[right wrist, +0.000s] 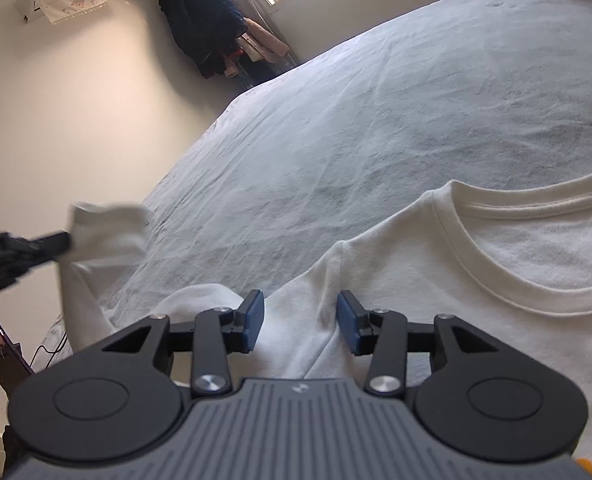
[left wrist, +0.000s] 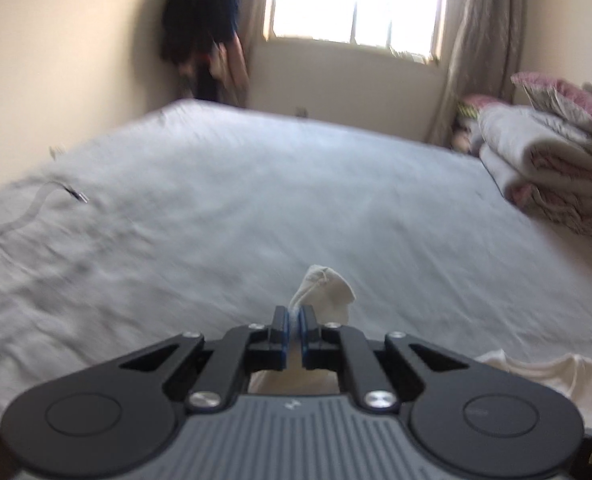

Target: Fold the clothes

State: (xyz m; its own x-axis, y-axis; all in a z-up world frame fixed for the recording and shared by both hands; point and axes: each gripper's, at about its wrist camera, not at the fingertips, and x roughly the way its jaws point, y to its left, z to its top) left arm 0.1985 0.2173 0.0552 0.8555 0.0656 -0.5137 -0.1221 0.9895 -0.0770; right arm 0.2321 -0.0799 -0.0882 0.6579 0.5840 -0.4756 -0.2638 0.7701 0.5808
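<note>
A white T-shirt point(right wrist: 496, 248) lies on the grey bed sheet point(right wrist: 376, 120), its round collar point(right wrist: 536, 200) toward the right. My right gripper point(right wrist: 300, 304) is open just above the shirt's shoulder, blue pads apart on either side of a low crease. My left gripper point(left wrist: 295, 312) is shut on the shirt's sleeve point(left wrist: 324, 288), and a tuft of white cloth sticks out past the pads. In the right wrist view the left gripper point(right wrist: 56, 242) holds that sleeve point(right wrist: 104, 232) lifted off the bed at the left. More of the shirt point(left wrist: 556, 376) shows at the lower right of the left wrist view.
Folded quilts point(left wrist: 548, 172) are stacked at the bed's right side under a curtained window point(left wrist: 356, 0). Dark clothes point(left wrist: 200, 12) hang in the far corner. A thin cable point(left wrist: 72, 194) lies on the sheet at the left. A dark device point(right wrist: 4, 344) stands beside the bed.
</note>
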